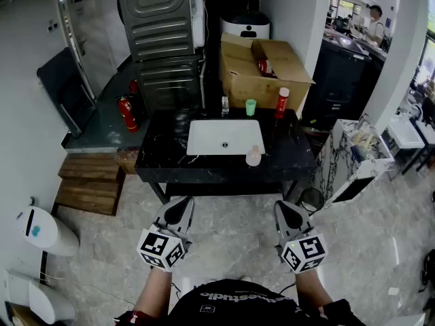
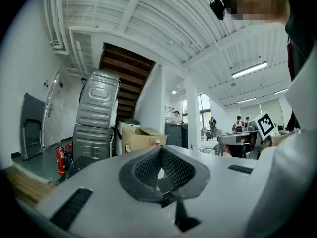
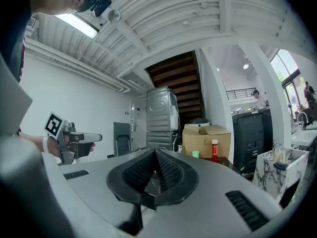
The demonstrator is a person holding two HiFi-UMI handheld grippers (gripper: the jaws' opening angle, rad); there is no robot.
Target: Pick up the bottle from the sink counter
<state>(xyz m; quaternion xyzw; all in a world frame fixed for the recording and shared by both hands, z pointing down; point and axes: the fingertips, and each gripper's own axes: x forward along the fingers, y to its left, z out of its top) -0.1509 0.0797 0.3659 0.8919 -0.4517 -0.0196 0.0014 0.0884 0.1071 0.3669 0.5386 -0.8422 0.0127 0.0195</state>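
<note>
A black sink counter (image 1: 163, 156) with a white basin (image 1: 225, 137) stands a step ahead of me. A red bottle with a white cap (image 1: 281, 102) is upright at its back right corner, and it also shows in the right gripper view (image 3: 214, 150). A pale pink bottle (image 1: 253, 156) stands at the basin's front right. Both grippers hang low over the floor, short of the counter. My left gripper (image 1: 180, 206) (image 2: 161, 149) is shut and holds nothing. My right gripper (image 1: 289, 209) (image 3: 155, 153) is also shut and holds nothing.
A green cup (image 1: 251, 106) and a small glass (image 1: 225, 104) stand behind the basin. An open cardboard box (image 1: 262, 63) and stacked metal appliances (image 1: 160, 32) are behind the counter. A fire extinguisher (image 1: 127, 114) and wooden steps (image 1: 88, 182) lie left, a marble-patterned bin (image 1: 346, 158) right.
</note>
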